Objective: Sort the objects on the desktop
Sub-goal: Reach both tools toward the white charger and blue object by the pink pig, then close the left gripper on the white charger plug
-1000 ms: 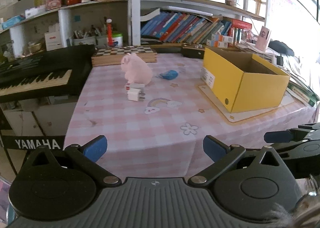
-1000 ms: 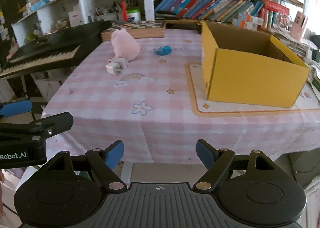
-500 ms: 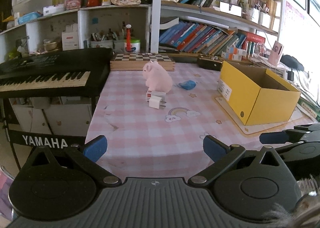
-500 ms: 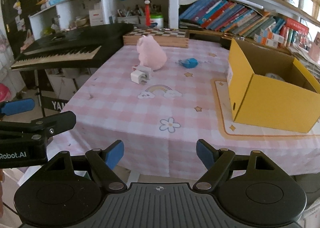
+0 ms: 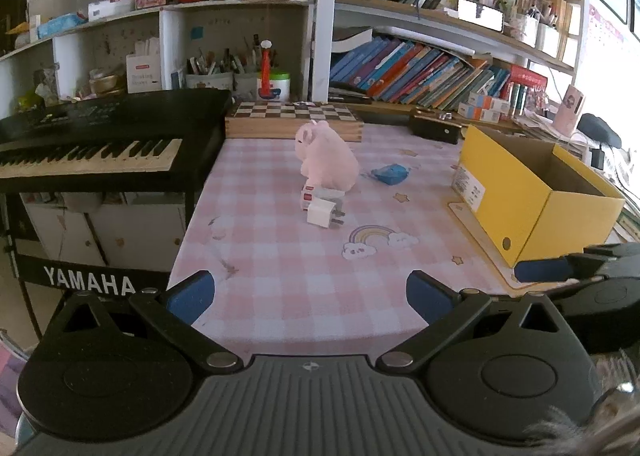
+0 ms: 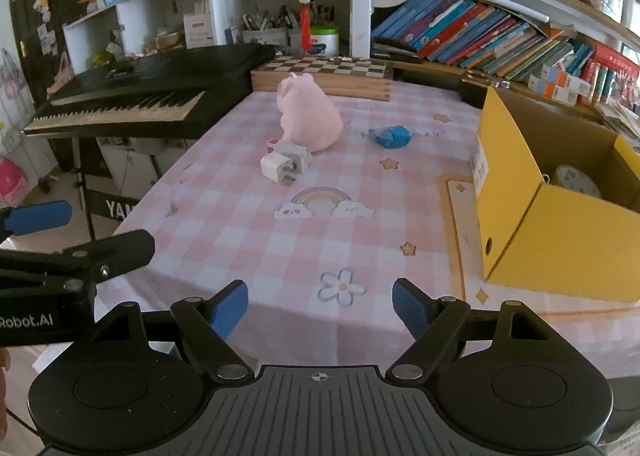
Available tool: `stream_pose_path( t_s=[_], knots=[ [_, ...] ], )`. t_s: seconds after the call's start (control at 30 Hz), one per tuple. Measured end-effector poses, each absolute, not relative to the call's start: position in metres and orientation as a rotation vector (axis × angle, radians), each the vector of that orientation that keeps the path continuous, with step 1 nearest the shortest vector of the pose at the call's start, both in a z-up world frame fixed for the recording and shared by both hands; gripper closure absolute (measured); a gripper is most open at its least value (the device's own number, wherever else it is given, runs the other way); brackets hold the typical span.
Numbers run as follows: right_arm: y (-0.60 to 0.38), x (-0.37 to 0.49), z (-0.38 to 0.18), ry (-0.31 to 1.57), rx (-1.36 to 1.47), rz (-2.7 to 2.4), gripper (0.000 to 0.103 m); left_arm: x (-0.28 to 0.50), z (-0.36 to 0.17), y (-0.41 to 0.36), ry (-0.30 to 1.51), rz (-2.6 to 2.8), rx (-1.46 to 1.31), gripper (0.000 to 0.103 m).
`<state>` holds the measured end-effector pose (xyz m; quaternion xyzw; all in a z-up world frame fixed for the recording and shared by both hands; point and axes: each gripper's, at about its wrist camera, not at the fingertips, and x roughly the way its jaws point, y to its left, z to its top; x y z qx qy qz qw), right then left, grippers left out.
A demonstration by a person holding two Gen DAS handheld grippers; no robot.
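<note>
Both tongs, left (image 5: pixel 308 292) and right (image 6: pixel 320 306), are hanging released and empty, backing away from the bench (image 6: pixel 248 240); plush pig (image 6: pixel 308 118), chargers (image 6: pixel 285 162) are awaiting sorting into the yellow box (image 6: pixel 560 240).

Right tool (image 6: pixel 319 306) open over checked tablecloth (image 6: pixel 248 232), pink plush (image 6: pixel 309 118), white charger (image 6: pixel 280 168), yellow box (image 6: pixel 560 240)
</note>
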<state>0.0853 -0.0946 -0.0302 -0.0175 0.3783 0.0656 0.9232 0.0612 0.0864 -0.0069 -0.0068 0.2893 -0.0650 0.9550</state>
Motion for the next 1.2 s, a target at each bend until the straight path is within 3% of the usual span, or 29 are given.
stream_pose_path(
  t_s=[0.9,1.2],
  knots=[
    [-0.131,0.231,-0.024,0.784,-0.023,0.138,0.021,0.189,-0.034,0.057,0.685,-0.125,-0.054,0.003],
    [-0.131,0.291,-0.030,0.853,-0.049,0.149,0.022,0.232,-0.052,0.044,0.713,-0.155,-0.018,0.019]
  ],
)
